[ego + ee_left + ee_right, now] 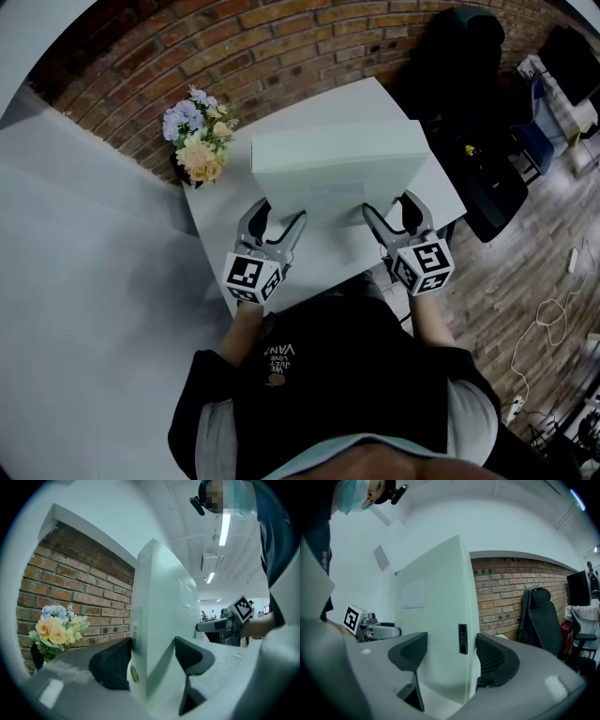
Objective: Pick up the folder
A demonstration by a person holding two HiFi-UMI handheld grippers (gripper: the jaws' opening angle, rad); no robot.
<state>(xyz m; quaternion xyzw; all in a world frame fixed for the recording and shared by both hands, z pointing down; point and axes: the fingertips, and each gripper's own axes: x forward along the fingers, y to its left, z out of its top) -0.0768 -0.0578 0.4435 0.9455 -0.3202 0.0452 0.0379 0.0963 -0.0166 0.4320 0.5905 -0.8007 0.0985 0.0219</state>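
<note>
Brick wall (281, 47) curves behind one white table (220, 208), smooth and square-cornered, with wood-plank floor (534, 253) to its right. One bouquet (199, 141) sits at the table's far left corner, soft round blooms in cream, peach and pale blue. One black high-backed chair (541, 616) stands by the bricks.

One folder (333, 159) stands on edge over the middle of the table. It is a thick, pale, box-shaped slab with smooth matte faces. Whether its lower edge rests on the tabletop I cannot tell. One small dark label (462, 639) sits on its narrow side at my right end, and one round green sticker (134, 674) on the narrow side at my left end.

I hold two grippers, each carrying one cube of black-and-white squares. My left gripper (279, 214) takes the folder's near left corner. Its two black ribbed pads (112, 663) are spread wide and pressed on either side of the folder's thickness. My right gripper (391, 208) clamps the near right corner the same way, jaws wide, one pad on the broad face and one on the labelled side.
</note>
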